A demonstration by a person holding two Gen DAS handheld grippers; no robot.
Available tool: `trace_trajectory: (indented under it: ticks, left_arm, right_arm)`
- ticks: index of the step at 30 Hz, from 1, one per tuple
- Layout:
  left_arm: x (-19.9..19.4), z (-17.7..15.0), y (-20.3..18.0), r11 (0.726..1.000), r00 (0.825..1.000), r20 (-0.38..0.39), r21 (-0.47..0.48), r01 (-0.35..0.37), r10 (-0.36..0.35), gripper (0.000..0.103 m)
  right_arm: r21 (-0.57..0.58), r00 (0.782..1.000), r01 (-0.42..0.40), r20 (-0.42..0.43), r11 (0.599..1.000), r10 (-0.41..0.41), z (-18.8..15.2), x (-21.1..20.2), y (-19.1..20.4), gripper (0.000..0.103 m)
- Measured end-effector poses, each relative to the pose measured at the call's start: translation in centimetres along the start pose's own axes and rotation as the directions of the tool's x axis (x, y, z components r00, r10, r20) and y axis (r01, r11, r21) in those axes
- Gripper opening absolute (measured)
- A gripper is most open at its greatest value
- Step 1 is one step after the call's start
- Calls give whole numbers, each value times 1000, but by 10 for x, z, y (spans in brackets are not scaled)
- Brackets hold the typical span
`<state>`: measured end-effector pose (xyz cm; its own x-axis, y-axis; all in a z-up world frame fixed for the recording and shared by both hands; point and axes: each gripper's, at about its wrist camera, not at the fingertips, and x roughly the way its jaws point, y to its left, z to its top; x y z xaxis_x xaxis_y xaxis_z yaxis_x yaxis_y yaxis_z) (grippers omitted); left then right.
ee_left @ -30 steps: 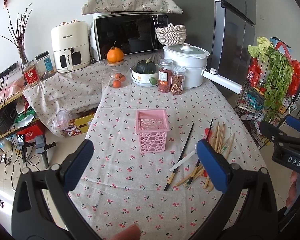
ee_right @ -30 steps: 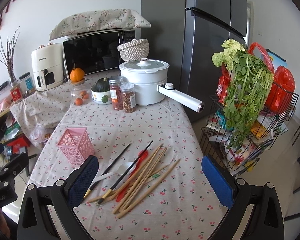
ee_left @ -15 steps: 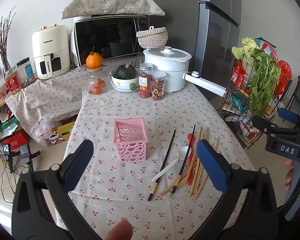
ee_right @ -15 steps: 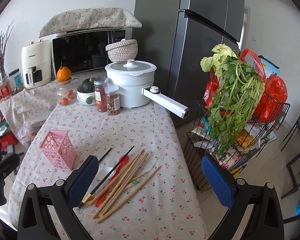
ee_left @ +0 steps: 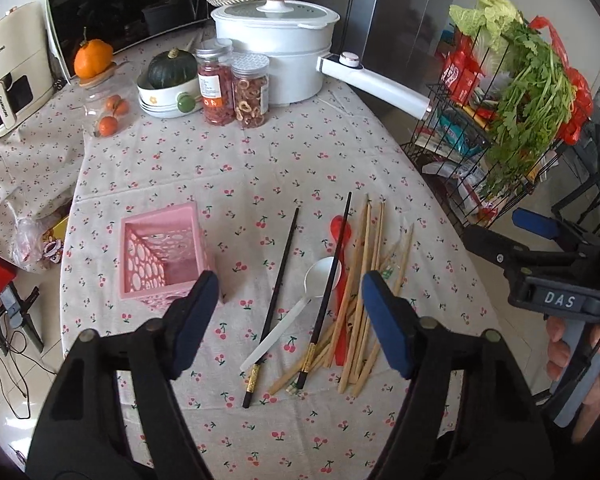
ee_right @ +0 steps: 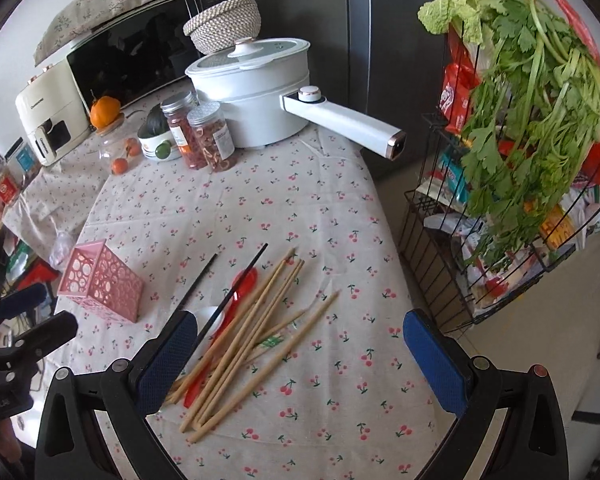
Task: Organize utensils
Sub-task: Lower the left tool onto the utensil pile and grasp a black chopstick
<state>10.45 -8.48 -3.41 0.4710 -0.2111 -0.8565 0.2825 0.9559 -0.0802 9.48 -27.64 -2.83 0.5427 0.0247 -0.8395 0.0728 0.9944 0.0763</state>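
Observation:
A pink perforated holder (ee_left: pixel 160 256) stands upright on the cherry-print tablecloth (ee_left: pixel 260 168). To its right lies a loose pile: two black chopsticks (ee_left: pixel 276 296), a white spoon (ee_left: pixel 322 276), a red spoon (ee_left: pixel 340 232) and several wooden chopsticks (ee_left: pixel 366 272). My left gripper (ee_left: pixel 288 292) hovers above the pile's near end. Its jaws are closing and its pads press on nothing. My right gripper (ee_right: pixel 300 332) hangs open over the wooden chopsticks (ee_right: pixel 252 328), with the holder (ee_right: pixel 102 280) to its left.
At the back stand a white pot (ee_left: pixel 276 52) with a long handle, two jars (ee_left: pixel 236 84), a bowl holding a squash (ee_left: pixel 168 88) and small oranges. A wire rack of greens (ee_right: pixel 512 152) stands off the table's right edge. A hand holds the right gripper's grip.
Both grippers have moved forward and tipped down toward the utensil pile, which now looks larger. The left gripper's jaws have narrowed. The utensils and holder lie where they were.

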Motion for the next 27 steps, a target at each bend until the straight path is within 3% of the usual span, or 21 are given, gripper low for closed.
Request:
trace_trajectory:
  ticks: [2,4,6,9,15,21,23,27]
  left_arm:
    - [30,9,-6,1000,997,-69,21,-14,15,50]
    - [62,16,-9,1000,988,-153,20,-17,20,31]
    - [90,20,-9,999,974,-223,18,-33,36,23]
    - [122,25,-9,998,958,-279,20,-63,66,21]
    - [153,22,-7,998,932,-359,4,-58,56,20]
    - [146,24,-7,999,939,-342,17,-41,45,21]
    - [146,24,-6,998,948,-312,11,-61,61,11]
    - [141,20,-5,997,961,-270,-22,-76,68,8]
  right_arm:
    - [36,998,-46,-29,998,47,3,14,-10,102]
    - [68,997,-53,-59,996,57,5,28,-20,94]
    - [85,994,-58,-90,995,65,4,39,-26,85]
    - [96,988,-77,-126,992,89,4,53,-32,76]
    - [83,986,-63,-148,995,74,6,64,-37,76]
    - [134,983,-72,-161,988,94,7,72,-49,76]
    - [147,980,-80,-168,986,104,7,75,-49,76]
    - [156,978,-84,-175,984,111,6,78,-45,76]
